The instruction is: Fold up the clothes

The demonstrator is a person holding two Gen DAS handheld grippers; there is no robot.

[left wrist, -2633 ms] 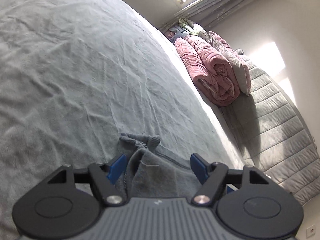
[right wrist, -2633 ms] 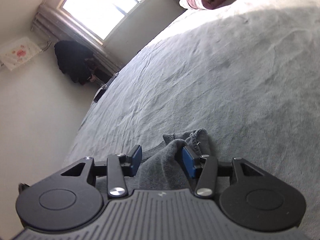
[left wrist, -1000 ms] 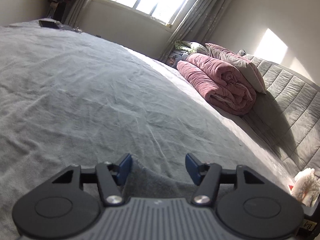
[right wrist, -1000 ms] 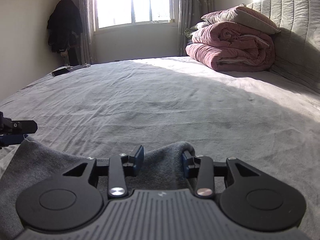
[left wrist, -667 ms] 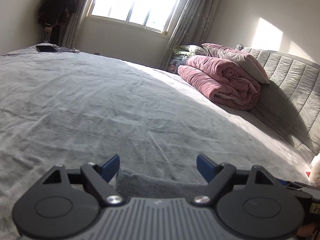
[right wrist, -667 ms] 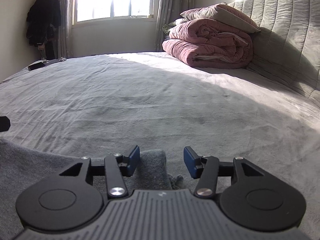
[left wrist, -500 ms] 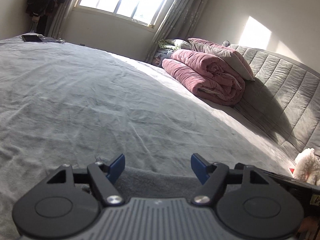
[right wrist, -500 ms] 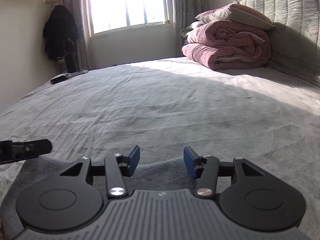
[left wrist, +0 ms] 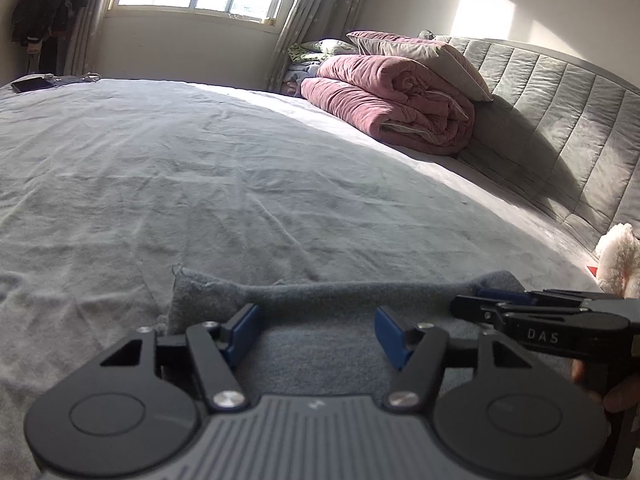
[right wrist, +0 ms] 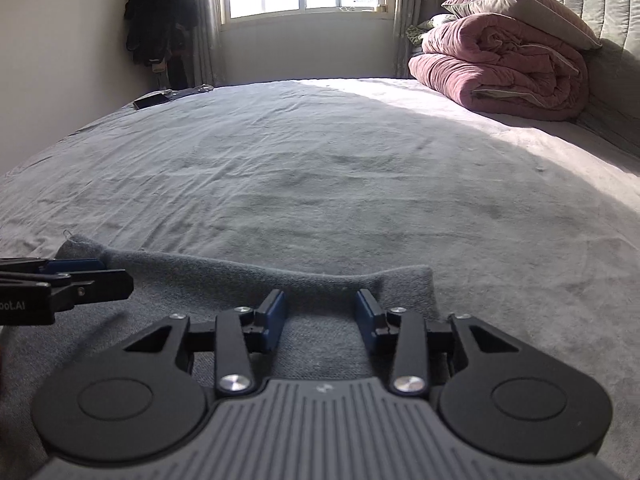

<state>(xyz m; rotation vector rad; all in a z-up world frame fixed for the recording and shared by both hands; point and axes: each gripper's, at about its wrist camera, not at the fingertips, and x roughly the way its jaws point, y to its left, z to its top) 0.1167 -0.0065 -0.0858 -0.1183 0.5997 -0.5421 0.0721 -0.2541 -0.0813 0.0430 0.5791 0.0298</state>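
The gray knit garment [left wrist: 320,340] lies flat on the gray bedsheet [left wrist: 200,184] at 6 o'clock, directly under both my tongs. My left gripper [left wrist: 316,334] has its jaws spread wide above the cloth, gripping nothing. My right gripper [right wrist: 321,316] is parted too, empty. A folded pink quilt [right wrist: 500,64] sits at 2 o'clock by the padded headboard [left wrist: 560,100].

tools [left wrist: 316,334]: 2 | grey garment [left wrist: 320,344]: 1 | pink quilt [left wrist: 392,108]: 1 | pillows [left wrist: 420,54]: maybe 1
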